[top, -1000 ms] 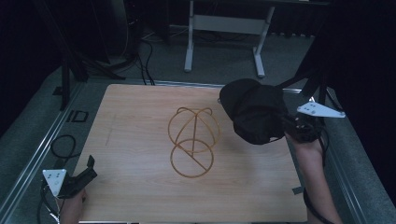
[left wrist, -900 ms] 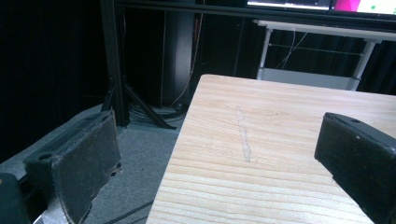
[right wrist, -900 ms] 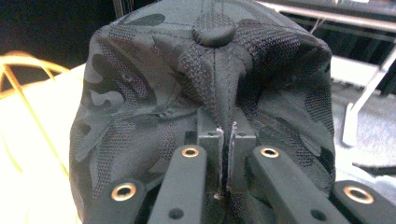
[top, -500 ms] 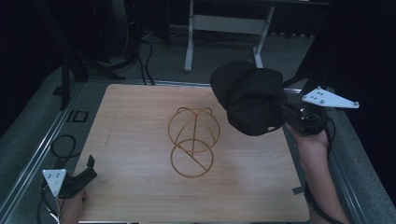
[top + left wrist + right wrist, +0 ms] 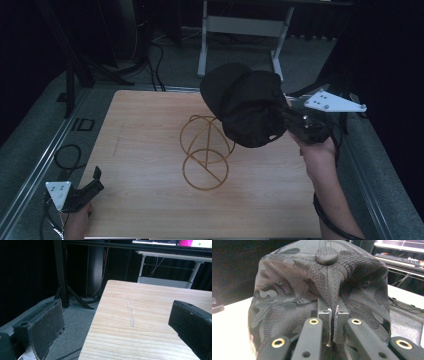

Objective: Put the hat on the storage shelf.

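Observation:
A black camouflage cap (image 5: 247,107) hangs in the air above the table's right half, pinched by its crown in my right gripper (image 5: 286,116). In the right gripper view the jaws stand pressed together on a fold of the cap (image 5: 322,282) just below its top button. A gold wire stand (image 5: 205,152), made of hoops on a round base, sits upright at the table's middle, just left of and below the cap. My left gripper (image 5: 95,181) rests at the table's near left corner, jaws wide apart with nothing between them, and its fingers (image 5: 40,327) frame bare wood.
The wooden table (image 5: 145,145) has a metal rail along its left side with a black cable (image 5: 65,155) looped on the grey floor. A white frame stand (image 5: 240,30) is behind the far edge. A person's forearm (image 5: 330,195) comes up along the right side.
My right gripper has lifted the cap and carried it leftward, from the table's far right toward the wire stand. The left gripper has stayed put.

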Action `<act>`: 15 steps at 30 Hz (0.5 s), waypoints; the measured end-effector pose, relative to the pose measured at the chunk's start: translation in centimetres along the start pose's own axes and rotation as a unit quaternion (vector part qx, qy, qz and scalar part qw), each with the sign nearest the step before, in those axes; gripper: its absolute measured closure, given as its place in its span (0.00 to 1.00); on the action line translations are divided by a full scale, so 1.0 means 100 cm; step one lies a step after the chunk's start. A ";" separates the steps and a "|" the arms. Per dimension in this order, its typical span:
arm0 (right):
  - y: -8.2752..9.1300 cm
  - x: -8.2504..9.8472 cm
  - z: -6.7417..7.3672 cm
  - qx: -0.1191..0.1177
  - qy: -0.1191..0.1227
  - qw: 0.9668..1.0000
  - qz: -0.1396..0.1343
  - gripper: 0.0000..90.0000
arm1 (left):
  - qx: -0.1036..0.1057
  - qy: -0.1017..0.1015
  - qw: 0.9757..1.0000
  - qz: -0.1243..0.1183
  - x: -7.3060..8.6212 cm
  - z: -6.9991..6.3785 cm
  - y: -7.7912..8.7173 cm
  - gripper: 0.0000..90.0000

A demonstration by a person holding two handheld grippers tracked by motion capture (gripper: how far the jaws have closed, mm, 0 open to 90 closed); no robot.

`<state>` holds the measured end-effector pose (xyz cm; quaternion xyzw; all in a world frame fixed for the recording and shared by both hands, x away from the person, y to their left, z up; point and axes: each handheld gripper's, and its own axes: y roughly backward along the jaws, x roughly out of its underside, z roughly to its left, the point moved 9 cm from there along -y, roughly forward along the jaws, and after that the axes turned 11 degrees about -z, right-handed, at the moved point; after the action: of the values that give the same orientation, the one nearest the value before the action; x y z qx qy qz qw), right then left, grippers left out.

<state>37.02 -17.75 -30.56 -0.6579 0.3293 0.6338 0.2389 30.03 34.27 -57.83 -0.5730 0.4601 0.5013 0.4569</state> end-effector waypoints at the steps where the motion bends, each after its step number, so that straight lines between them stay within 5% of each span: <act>1: -0.002 -0.001 0.003 -0.004 -0.001 1.000 -0.001 0.97 | 0.000 0.000 1.000 0.000 0.000 0.000 0.000 0.01; 15: -0.033 -0.005 0.051 -0.057 0.011 0.998 0.004 0.97 | 0.001 0.000 1.000 -0.001 0.000 0.000 0.000 0.01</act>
<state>35.96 -11.75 -30.85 -0.6757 0.2982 0.6453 0.1950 30.02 34.26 -57.82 -0.5731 0.4604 0.4999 0.4580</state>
